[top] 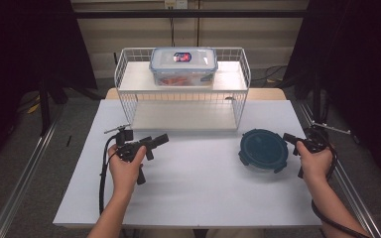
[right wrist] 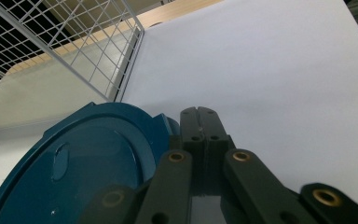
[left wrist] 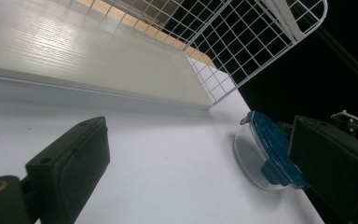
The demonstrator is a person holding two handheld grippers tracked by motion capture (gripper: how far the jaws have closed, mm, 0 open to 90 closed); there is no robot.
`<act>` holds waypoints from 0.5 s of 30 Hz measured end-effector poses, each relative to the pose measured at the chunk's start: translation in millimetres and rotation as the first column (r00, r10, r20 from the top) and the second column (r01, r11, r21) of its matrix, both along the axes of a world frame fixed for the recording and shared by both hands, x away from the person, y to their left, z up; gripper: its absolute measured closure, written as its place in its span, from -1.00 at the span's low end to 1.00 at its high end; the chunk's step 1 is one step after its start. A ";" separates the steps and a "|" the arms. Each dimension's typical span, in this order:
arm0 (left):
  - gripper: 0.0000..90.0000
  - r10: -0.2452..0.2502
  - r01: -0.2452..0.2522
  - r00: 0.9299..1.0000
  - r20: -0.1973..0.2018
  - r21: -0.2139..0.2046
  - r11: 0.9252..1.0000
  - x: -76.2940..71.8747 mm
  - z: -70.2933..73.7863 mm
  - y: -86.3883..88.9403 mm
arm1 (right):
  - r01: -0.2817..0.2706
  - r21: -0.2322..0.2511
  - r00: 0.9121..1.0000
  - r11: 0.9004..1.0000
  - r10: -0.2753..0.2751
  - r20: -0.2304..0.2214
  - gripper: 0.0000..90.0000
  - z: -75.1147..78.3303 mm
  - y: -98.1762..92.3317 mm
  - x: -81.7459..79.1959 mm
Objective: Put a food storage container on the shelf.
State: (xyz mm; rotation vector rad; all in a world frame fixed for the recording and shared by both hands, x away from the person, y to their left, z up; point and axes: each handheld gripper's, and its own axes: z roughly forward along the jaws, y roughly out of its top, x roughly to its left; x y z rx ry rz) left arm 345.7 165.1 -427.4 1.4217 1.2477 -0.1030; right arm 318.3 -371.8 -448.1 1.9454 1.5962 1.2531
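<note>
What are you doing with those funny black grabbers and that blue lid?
A person holds a gripper in each hand at a white table. The right gripper, jaws shut, sits right beside a round container with a blue lid. The left gripper is open, holding nothing. Behind them, a clear lidded box sits on top of a white wire rack.

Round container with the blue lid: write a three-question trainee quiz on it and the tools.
1. True or false: the right tool is shut.
2. Where is the round container? A on the rack's top shelf; B on the table; C in the left tool.
3. What sits on top of the wire rack?

Key: 1 true. 2 B, on the table in front of the rack, beside the right tool. 3 A clear rectangular box with its lid clipped on.
</note>
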 end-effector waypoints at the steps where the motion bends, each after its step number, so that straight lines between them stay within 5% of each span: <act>1: -0.88 -0.002 0.002 1.000 0.000 0.000 1.000 -0.1 0.1 -0.2 | 0.001 0.000 1.000 1.000 -0.001 0.006 1.00 -0.1 -0.7 -1.1; 15: -0.88 -0.016 0.016 1.000 -0.011 0.006 1.000 0.3 -1.8 -3.7 | 0.015 0.017 1.000 1.000 -0.015 0.015 1.00 -3.8 -6.0 -14.6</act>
